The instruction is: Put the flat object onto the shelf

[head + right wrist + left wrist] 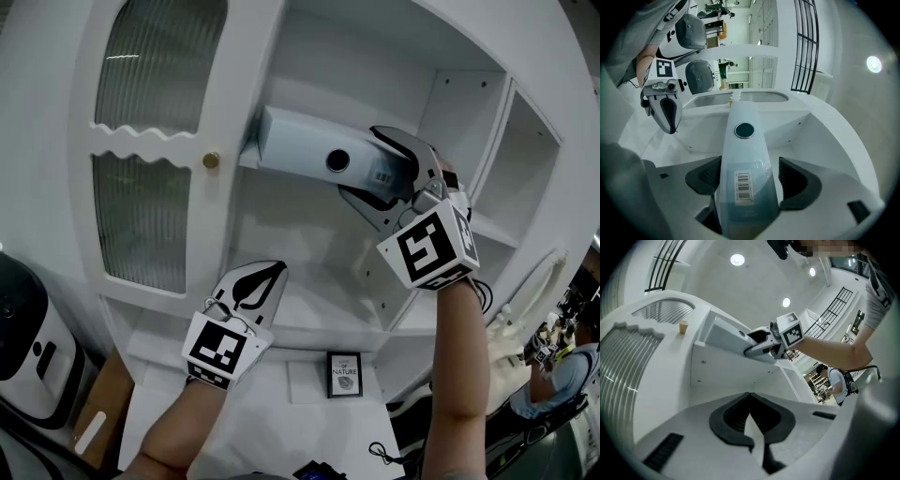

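Observation:
The flat object is a pale grey-blue binder (309, 150) with a round hole and a barcode label on its spine. Its far end reaches into the upper open compartment of the white cabinet (394, 56). My right gripper (370, 169) is around its near end, jaws spread wide; in the right gripper view the binder (743, 154) lies between the pads with a gap at the right pad (790, 176). The left gripper view shows the binder (726, 336) jutting from the cabinet. My left gripper (267, 272) hangs lower, by the shelf (309, 314), shut and empty.
The cabinet's ribbed glass door (150, 141) with a brass knob (212, 160) is to the left. A vertical divider (487, 150) bounds the compartment on the right. Below stand a small framed card (344, 374) and a white machine (28, 347). A person (562, 375) stands at far right.

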Tool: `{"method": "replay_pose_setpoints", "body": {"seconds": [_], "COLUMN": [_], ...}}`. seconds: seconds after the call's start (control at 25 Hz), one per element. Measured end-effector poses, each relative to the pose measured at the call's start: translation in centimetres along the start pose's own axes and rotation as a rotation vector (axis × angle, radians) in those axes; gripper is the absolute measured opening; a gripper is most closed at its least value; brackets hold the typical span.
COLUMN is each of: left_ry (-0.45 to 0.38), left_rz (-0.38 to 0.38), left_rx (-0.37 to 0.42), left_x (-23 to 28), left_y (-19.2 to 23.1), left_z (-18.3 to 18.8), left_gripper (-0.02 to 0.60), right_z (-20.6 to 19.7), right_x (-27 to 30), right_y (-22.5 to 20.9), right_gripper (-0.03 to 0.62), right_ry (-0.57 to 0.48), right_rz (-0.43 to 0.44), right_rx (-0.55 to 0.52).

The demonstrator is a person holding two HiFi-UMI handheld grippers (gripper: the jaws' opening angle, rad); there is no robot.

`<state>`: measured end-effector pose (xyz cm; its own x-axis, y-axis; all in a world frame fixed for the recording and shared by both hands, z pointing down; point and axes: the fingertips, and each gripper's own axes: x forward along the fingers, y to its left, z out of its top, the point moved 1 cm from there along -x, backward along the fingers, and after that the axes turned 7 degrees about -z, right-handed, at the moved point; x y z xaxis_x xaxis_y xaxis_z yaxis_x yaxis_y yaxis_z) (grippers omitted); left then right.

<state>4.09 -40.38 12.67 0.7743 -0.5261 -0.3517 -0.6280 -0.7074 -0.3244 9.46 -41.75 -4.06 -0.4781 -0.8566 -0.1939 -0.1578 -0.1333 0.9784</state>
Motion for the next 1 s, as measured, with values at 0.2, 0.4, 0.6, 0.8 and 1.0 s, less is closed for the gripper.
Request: {"method": "replay_pose_setpoints", "body": {"seconds": [0.2, 0.4, 0.6, 0.8, 1.0], "left_ry": [-0.106, -0.164, -0.188, -0.147, -0.108], "left_rz": [0.023, 0.051, 0.065, 0.088, 0.109], "left_rx": [0.089, 0.174, 0.208, 0.210, 0.204], "left_x": [0.9, 1.5, 2.7, 4.8, 5.8], "left_y": [0.7, 1.0, 1.2, 2.2, 3.7], "left_z": [7.3, 13.0, 15.6, 15.8, 15.2], "left_gripper": [0.006, 0.006, 0.006, 0.006, 0.006], "right_z": [-0.1, -0.1, -0.1, -0.1, 0.7], "right_x": [0.2, 0.3, 0.3, 0.2, -0.8], "right_y": [0.2, 0.2, 0.2, 0.2, -0.2], "right_gripper": [0.339, 0.339, 0.337, 0.339, 0.337], "right_ry": [0.006, 0.007, 0.008, 0.008, -0.027], "right_rz": [0.005, 0.003, -0.003, -0.007, -0.023], "right_rx": [0.001, 0.000, -0.002, -0.005, 0.008]}}
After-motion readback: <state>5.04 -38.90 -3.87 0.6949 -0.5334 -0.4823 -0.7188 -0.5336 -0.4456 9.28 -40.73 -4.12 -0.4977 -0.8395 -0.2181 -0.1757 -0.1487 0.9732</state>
